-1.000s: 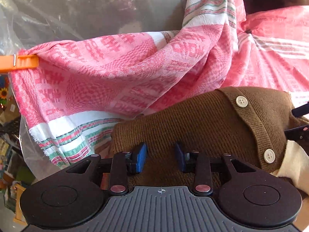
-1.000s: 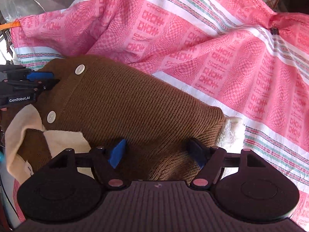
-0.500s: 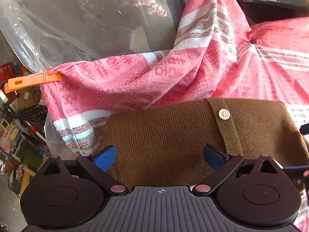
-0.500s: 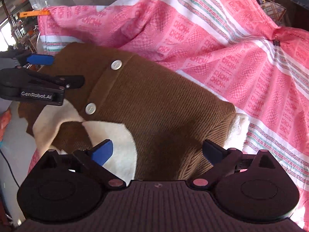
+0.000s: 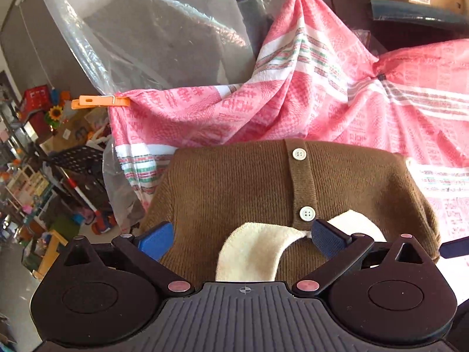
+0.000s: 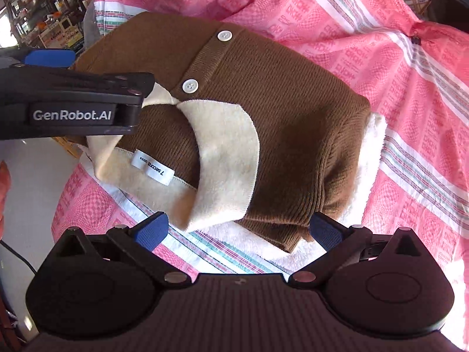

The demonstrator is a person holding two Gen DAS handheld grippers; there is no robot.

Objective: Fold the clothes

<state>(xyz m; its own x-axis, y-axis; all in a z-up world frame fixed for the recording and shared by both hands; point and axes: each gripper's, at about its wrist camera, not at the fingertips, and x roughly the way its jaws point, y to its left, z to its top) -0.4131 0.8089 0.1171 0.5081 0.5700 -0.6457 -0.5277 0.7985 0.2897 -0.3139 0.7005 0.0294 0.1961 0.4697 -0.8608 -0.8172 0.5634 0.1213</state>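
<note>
Folded brown knit cardigan with cream fleece lining (image 6: 263, 123) lies ahead of both released hand-held grippers, left (image 5: 243, 236) and right (image 6: 239, 230), on pink patterned cloth (image 6: 381, 58). Risk: bulky fold springs open, 2 buttons (image 6: 190, 85) unfastened.

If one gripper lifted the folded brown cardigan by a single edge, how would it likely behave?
The cardigan would probably sag and unfold: it is soft ribbed knit stacked in loose layers. Its fleecy cream lining adds bulk, so it likely feels thick but not heavy. It should not slip much, as the knit looks grippy against the pink cloth beneath.
</note>
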